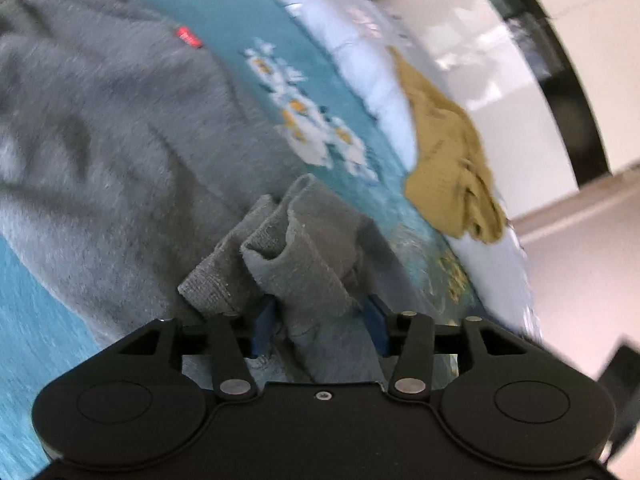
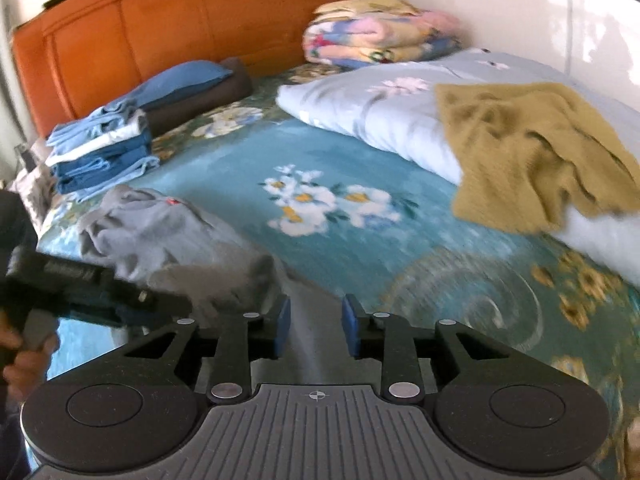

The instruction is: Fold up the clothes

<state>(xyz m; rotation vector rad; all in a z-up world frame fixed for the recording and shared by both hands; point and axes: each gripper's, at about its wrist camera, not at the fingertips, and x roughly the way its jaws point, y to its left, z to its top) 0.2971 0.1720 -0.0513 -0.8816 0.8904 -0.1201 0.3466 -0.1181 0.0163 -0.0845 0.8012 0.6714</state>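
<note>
A grey sweatshirt [image 1: 100,128] with a small red tag lies on the teal floral bedspread [image 1: 240,20]. My left gripper [image 1: 318,320] is shut on a bunched ribbed hem of the sweatshirt, which sticks up between the blue pads. In the right wrist view the sweatshirt [image 2: 160,236] lies at the left, with the left gripper's body [image 2: 80,284] over it. My right gripper [image 2: 316,324] has its blue pads apart, with a strip of grey fabric running between them; I cannot tell whether they pinch it.
A mustard knit garment [image 2: 532,148] lies on a pale blue duvet [image 2: 380,116] at the right. A stack of folded blue clothes [image 2: 100,152], pillows and a rolled floral blanket [image 2: 380,32] sit by the orange headboard [image 2: 160,20].
</note>
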